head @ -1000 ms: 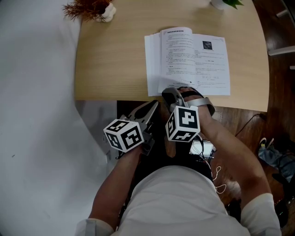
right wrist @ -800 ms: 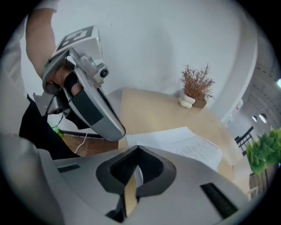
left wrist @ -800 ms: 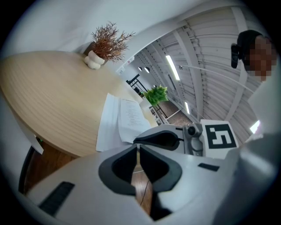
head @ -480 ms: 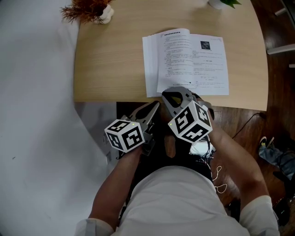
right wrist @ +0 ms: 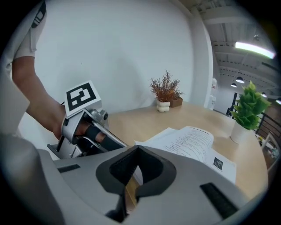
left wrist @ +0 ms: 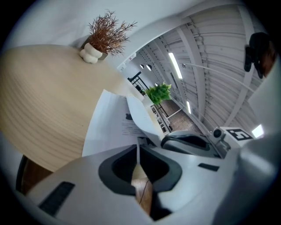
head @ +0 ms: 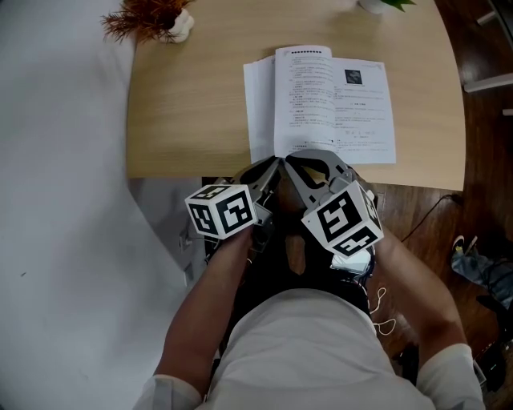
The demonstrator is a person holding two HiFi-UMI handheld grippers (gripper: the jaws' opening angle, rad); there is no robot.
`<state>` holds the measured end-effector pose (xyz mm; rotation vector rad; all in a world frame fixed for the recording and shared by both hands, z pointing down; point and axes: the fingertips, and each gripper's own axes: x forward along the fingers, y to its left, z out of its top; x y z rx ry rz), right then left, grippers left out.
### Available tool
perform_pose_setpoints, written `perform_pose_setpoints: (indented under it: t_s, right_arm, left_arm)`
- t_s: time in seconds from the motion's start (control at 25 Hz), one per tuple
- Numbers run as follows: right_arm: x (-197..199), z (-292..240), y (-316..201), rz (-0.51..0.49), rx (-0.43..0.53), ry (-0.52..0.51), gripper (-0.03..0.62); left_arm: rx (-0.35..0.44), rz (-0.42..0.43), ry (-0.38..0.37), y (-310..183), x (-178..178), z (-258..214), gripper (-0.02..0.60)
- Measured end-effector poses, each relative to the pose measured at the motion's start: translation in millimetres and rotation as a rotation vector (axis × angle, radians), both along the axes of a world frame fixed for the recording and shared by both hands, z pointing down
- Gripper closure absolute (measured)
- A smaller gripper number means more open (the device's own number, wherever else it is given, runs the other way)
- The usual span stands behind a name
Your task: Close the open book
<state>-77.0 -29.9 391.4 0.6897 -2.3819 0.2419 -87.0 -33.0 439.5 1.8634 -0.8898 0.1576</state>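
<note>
The open book [head: 333, 100] lies on the wooden table [head: 188, 104], printed pages up, with one left leaf [left wrist: 140, 112] curling upward. Both grippers sit at the table's near edge, just below the book's near-left corner, tips almost touching each other. My left gripper [head: 272, 166] is shut, with nothing between its jaws [left wrist: 137, 147]. My right gripper [head: 292, 162] is shut too and holds nothing [right wrist: 137, 148]. In the right gripper view the book [right wrist: 193, 140] spreads to the right and the left gripper [right wrist: 83, 127] lies at the left. The right gripper [left wrist: 193, 143] shows in the left gripper view.
A dried reddish plant in a small white pot [head: 156, 16] stands at the table's far-left corner. A green potted plant [right wrist: 248, 107] stands at the far edge behind the book. Dark floor and a cable [head: 433, 212] lie to the right of the table.
My right gripper has drawn back off the book's near edge and rolled, its marker cube now lower right. My left gripper has come forward to the table edge beside it.
</note>
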Motion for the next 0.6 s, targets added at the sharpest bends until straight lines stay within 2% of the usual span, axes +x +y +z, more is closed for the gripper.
perform_pose_setpoints:
  t_s: [0.08, 0.2, 0.32, 0.52, 0.6]
  right_arm:
    - [1, -4, 2, -0.004, 0.014, -0.011, 0.594]
    - [6, -4, 2, -0.024, 0.099, 0.046, 0.594]
    - [15, -3, 1, -0.049, 0.192, 0.118, 0.592]
    - [34, 0, -6, -0.025, 0.237, 0.182, 0.587]
    - [41, 2, -9, -0.005, 0.234, 0.197, 0.538]
  left_arm:
    - [0.001, -0.009, 0.047, -7, 6, -4, 0.583]
    - [0.023, -0.011, 0.101, -13, 14, -13, 0.583]
    - [0.053, 0.010, 0.106, -17, 22, -18, 0.583]
    - [0.071, 0.042, 0.097, -22, 35, -21, 0.583]
    - [0.072, 0.052, 0.098, -23, 41, -21, 0.583]
